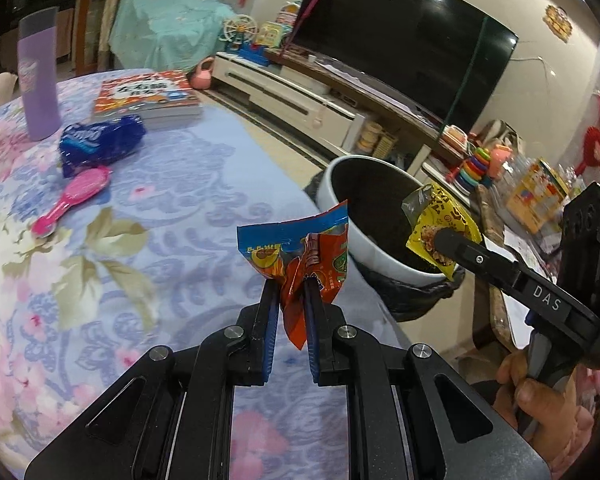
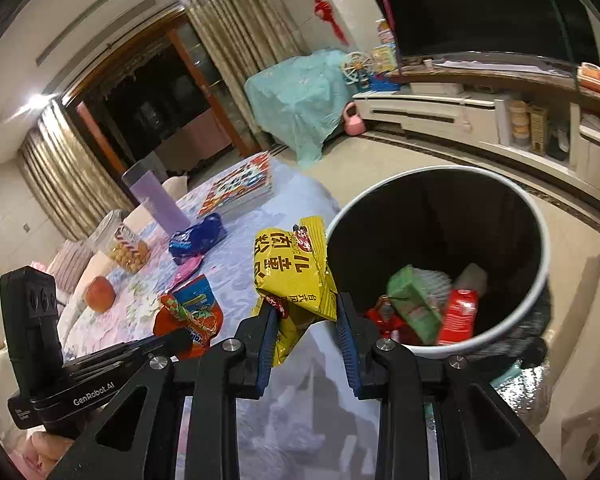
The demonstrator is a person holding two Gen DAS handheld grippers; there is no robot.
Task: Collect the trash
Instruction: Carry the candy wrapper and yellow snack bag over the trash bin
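Left wrist view: left gripper (image 1: 291,294) is pinched narrow on a red/blue snack wrapper (image 1: 300,252), held up over the floral tablecloth (image 1: 148,240), near but short of the bin (image 1: 384,216) rim. Right gripper (image 1: 446,240) shows across the frame w/ the yellow wrapper (image 1: 440,220) at the bin's mouth. A blue wrapper (image 1: 100,140) lies on the cloth just beside a pink brush (image 1: 74,200), w/ a book (image 1: 148,96) and purple bottle (image 1: 38,72) behind; prob. the blue one is next. Right wrist view: right gripper (image 2: 306,316) jaws stand fairly wide, yet the yellow wrapper (image 2: 292,272) hangs on the left pad, so it looks mid-release; can't tell if any grip remains. Bin (image 2: 540,248) sits just right of it, w/ red and green trash inside. To do it well: shift right so the wrapper is fully past the rim before letting go, since it now hangs at the edge, partly over the cloth. Then bring the left gripper (image 2: 172,340) w/ its red/blue wrapper (image 2: 192,316) over the opening, clear of the other tool, and open only there.
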